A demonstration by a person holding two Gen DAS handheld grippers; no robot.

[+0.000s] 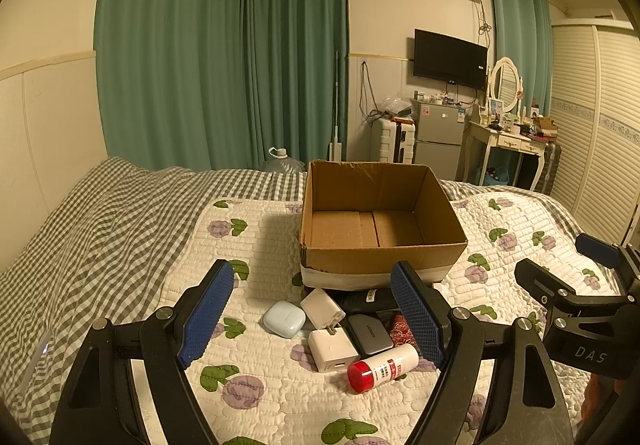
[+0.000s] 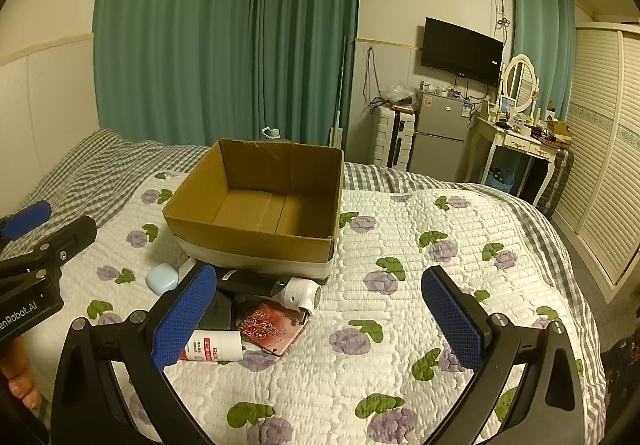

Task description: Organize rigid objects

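An open cardboard box [image 1: 380, 257] stands on the quilted bed, with nothing in it; it also shows in the right wrist view [image 2: 256, 241]. In front of it lie a pale blue earbud case [image 1: 283, 319], two white chargers [image 1: 331, 349], a grey power bank [image 1: 370, 333], a white bottle with a red cap [image 1: 380, 363], a black-and-white tube [image 2: 272, 285] and a red floral tin [image 2: 272, 328]. My left gripper [image 1: 312, 319] is open above the pile. My right gripper [image 2: 320, 319] is open, just right of the pile, and it shows at the right of the left wrist view [image 1: 560, 269].
The flowered quilt [image 2: 400, 285] covers the bed, with a checked sheet [image 1: 100, 225] on the left. A fridge [image 1: 438, 135], a dressing table [image 2: 516, 143] and a wardrobe [image 2: 604, 165] stand beyond the bed. Green curtains [image 1: 220, 45] hang behind.
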